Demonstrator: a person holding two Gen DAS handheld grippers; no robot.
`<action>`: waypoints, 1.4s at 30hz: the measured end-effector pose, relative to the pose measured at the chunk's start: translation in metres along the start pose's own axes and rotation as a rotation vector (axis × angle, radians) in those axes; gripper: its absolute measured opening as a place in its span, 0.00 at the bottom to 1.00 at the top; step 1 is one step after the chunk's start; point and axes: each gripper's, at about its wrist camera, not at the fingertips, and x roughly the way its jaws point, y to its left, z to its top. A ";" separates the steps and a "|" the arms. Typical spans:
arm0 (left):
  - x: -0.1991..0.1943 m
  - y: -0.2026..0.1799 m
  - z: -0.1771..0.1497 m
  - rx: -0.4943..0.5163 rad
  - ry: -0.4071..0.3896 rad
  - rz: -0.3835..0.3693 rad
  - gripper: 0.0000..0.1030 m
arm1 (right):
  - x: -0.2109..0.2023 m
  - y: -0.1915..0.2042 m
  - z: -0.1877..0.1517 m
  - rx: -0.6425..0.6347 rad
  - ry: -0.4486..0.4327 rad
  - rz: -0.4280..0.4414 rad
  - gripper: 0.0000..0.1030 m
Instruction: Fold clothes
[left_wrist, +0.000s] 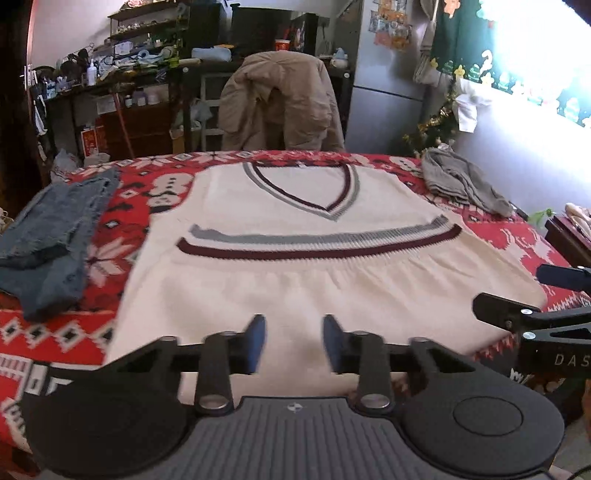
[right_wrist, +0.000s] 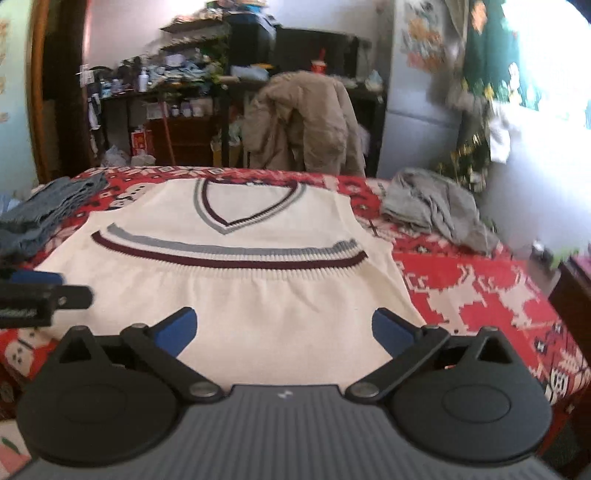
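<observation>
Cream sweater vest (left_wrist: 295, 229) lies folded flat mid-worktop on red patterned cloth (left_wrist: 122, 206), left gripper (left_wrist: 294, 339) narrowly apart holding nothing, right gripper (right_wrist: 286, 328) spread wide, empty.

A sweater (left_wrist: 295, 258) lies flat in the middle of a tablecloth (left_wrist: 122, 206), neck toward the far edge. Folded jeans (left_wrist: 51, 240) lie to its left and a crumpled garment (left_wrist: 461, 184) to its far right. Behind the table stands a chair draped with a jacket (left_wrist: 280, 103).
</observation>
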 end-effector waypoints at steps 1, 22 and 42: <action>0.002 -0.003 -0.002 0.003 -0.003 -0.007 0.16 | 0.000 0.000 -0.001 0.008 -0.005 0.014 0.90; -0.001 -0.022 -0.014 0.141 0.023 -0.128 0.08 | 0.017 0.004 -0.016 0.008 0.109 0.205 0.12; 0.012 -0.029 -0.022 0.165 0.065 -0.215 0.10 | 0.017 0.014 -0.016 -0.096 0.120 0.289 0.04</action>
